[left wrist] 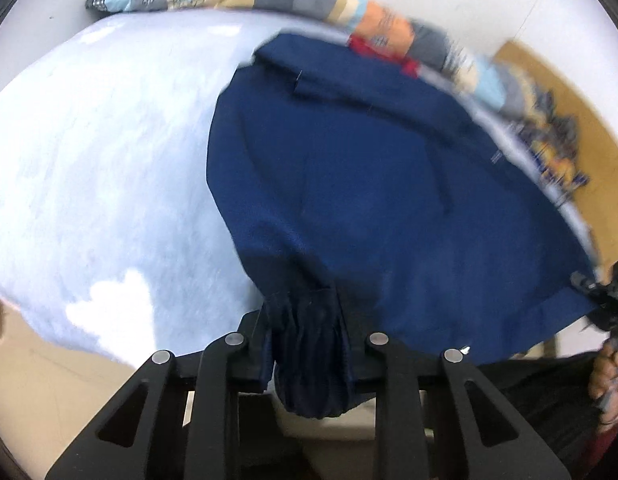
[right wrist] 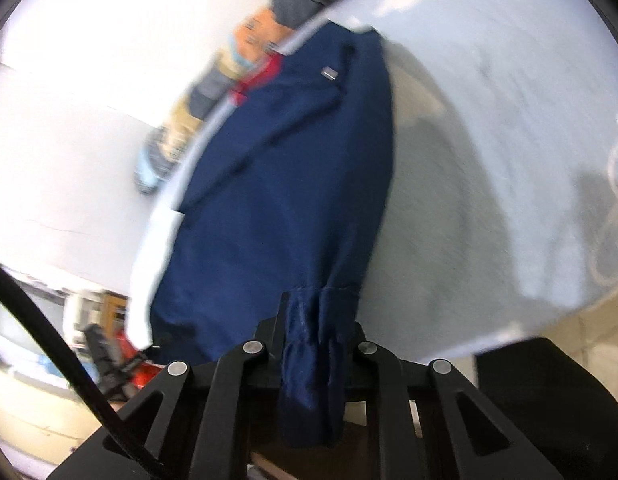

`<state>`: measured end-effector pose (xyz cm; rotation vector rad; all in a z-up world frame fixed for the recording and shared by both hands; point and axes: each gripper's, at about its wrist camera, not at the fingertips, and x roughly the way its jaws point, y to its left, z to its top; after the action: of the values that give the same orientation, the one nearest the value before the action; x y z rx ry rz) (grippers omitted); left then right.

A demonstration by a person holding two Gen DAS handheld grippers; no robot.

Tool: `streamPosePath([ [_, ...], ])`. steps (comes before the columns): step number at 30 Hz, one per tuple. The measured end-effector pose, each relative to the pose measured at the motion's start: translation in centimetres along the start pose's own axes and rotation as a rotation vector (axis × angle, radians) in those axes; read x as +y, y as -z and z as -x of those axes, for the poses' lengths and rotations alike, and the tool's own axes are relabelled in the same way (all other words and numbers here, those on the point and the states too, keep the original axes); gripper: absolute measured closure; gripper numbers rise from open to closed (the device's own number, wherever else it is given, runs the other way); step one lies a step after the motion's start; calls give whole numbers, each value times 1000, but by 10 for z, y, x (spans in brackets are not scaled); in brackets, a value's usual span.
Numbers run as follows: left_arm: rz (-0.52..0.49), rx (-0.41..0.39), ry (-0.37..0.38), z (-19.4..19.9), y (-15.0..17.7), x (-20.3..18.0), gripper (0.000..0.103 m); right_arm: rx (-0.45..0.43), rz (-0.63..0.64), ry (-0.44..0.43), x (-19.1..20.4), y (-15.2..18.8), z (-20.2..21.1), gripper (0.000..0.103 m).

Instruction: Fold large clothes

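Cloth fills both your claws: left gripper and right gripper each clench a bunched corner of the navy garment, so its near edge lifts off the bed for folding.

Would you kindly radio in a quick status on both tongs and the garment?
Left tongs shut on navy garment. Right tongs shut on it too. Garment hangs over pale blue sheet. Nothing in the way.
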<state>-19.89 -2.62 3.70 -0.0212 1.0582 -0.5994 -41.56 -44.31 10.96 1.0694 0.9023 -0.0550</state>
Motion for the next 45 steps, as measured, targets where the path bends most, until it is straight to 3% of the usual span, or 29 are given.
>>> streamPosePath([
  [3,15,-76,44,18,-17,1,79,-36,18,-90,12,-10,11,87],
  [9,46,-207,86,49,-68,6,79,-112,126,-156,46,-43,33,87],
  [15,56,-284,73,61,-121,-5,79,-187,199,-173,76,-89,46,87],
  [21,49,-326,28,53,-202,-10,79,-248,237,-141,101,-158,44,87],
  [25,26,-330,-10,27,-260,-15,79,-275,246,-98,109,-222,24,87],
  [29,11,-298,-42,-24,-330,-19,79,-262,253,-44,108,-297,-21,87],
  [32,26,-238,-70,-86,-378,-12,78,-236,231,5,96,-356,-74,87],
  [35,106,-150,-95,-160,-414,8,73,-198,190,73,72,-408,-138,87],
  [37,162,-98,-133,-202,-428,27,63,-155,98,88,42,-438,-186,76],
  [38,205,-91,-150,-216,-432,39,62,-126,51,96,27,-450,-206,63],
  [39,236,-107,-141,-223,-433,48,62,-119,22,114,16,-455,-217,58],
  [42,238,-168,-129,-219,-433,62,61,-131,-41,94,-9,-461,-232,54],
  [45,134,-260,-160,-199,-422,50,53,-156,89,107,7,-449,-223,51],
])
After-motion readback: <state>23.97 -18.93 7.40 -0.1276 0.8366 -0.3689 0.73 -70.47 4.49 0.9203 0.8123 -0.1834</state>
